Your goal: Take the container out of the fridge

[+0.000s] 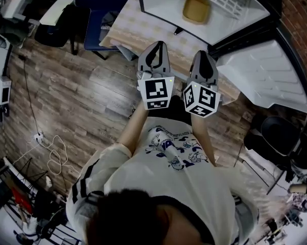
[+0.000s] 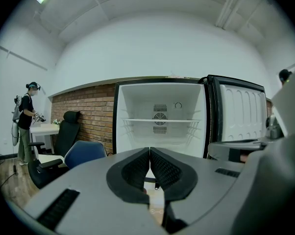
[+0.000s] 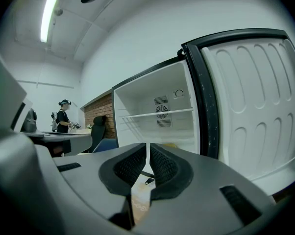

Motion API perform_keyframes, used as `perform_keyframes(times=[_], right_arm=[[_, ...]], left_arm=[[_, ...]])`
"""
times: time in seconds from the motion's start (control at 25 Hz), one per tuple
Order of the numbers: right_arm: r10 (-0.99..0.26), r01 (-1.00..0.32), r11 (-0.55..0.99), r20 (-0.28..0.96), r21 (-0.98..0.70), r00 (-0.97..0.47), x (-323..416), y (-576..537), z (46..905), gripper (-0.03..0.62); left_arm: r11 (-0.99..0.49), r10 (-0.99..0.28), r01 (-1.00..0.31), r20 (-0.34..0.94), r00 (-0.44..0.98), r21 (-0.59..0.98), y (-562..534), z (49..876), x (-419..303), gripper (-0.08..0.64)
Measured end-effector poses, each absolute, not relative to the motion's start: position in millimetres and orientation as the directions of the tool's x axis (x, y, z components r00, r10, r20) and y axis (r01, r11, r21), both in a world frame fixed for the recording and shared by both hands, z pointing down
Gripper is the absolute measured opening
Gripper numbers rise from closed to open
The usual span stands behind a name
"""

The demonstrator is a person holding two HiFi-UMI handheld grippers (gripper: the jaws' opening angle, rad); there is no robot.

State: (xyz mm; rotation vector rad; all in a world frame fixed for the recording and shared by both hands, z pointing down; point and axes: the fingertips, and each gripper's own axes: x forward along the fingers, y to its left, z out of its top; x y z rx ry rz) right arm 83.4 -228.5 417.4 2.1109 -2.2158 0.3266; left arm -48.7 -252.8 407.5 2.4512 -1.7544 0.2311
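Both grippers closed and empty, held short of the open fridge

Jaws of the left gripper [image 1: 156, 46] are pressed together on nothing, and the right gripper [image 1: 203, 53] just beside it shows only a slit between its pads, also empty. Ahead of both, well apart, the shallow yellow squarish plastic container [image 1: 197, 8] sits inside the white fridge [image 1: 230, 22], with the white fridge door [image 1: 265, 73] swung open at right. It looks light, stiff and smooth, so likely slippery; pinching its near rim wall seems best.
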Motion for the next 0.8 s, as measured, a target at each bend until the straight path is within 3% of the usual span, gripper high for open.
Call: perform_keyframes(times=[0.8], right_arm=[[-0.971,-0.992,0.059,0.224,-0.108,-0.082,89,-288,425,0.043]], left_arm=[[-0.346,-0.893,-0.936,0.281,0.351,0.068,-335,419,-20,0.02]])
